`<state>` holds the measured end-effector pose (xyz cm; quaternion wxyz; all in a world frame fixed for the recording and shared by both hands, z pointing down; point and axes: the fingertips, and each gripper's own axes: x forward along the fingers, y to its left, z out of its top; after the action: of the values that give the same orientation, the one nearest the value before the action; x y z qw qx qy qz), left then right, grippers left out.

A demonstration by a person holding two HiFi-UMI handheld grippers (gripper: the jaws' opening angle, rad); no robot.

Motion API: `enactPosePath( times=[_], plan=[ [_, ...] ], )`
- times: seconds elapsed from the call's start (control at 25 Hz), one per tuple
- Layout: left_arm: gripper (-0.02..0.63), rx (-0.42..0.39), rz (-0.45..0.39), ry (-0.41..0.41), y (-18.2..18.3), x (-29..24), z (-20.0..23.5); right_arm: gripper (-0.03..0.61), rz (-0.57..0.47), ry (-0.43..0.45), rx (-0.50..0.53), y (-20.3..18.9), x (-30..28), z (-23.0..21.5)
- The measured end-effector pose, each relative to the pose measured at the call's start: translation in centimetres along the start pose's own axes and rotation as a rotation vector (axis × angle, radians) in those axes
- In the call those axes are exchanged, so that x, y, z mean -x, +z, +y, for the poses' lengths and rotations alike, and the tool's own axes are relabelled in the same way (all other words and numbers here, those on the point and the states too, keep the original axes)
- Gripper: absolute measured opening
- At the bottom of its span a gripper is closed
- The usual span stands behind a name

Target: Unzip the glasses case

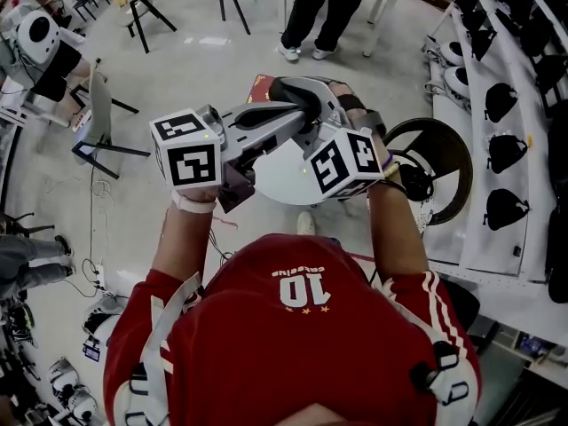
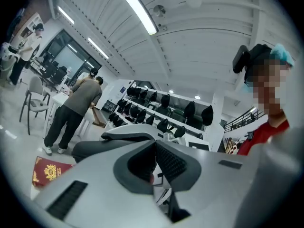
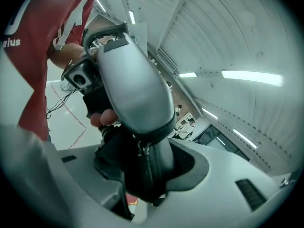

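The black glasses case (image 3: 148,172) stands upright between the pads of my right gripper (image 3: 151,175), which is shut on it. Its zipper runs up the middle to a small metal pull (image 3: 139,149). My left gripper (image 3: 142,136) comes down onto the case's top end from above, its grey fingers closed at the pull. In the left gripper view the left gripper (image 2: 156,161) has its pads pressed together, and the case (image 2: 95,150) shows as a dark shape just beyond. In the head view both grippers meet over the white round table (image 1: 284,189), the case (image 1: 304,96) between their tips.
A red booklet (image 1: 263,83) lies at the table's far edge. A person (image 1: 321,7) stands beyond it near chairs. A black round chair (image 1: 437,153) is to the right, beside a white rack of black items (image 1: 506,105). Cables cross the floor at left.
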<state>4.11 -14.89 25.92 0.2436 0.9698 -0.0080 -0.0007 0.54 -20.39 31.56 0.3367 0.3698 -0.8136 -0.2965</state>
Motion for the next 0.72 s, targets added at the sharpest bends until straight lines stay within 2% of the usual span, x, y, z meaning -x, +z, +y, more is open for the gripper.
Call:
enactPosePath(
  times=[0.36,0.6,0.72],
  plan=[
    [0.008,0.036,-0.046,0.030,-0.6,-0.7,2.4,0.230,0.035,-0.063,-0.028,-3.5,0.3,0.3],
    [0.008,0.040,-0.050,0.058,-0.7,-0.8,3.8,0.245,0.025,-0.041,-0.083,-4.5,0.8,1.1],
    [0.008,0.032,-0.044,0.066,-0.5,-1.3,4.2,0.250,-0.011,-0.035,-0.152,-5.3,1.5,0.9]
  ],
)
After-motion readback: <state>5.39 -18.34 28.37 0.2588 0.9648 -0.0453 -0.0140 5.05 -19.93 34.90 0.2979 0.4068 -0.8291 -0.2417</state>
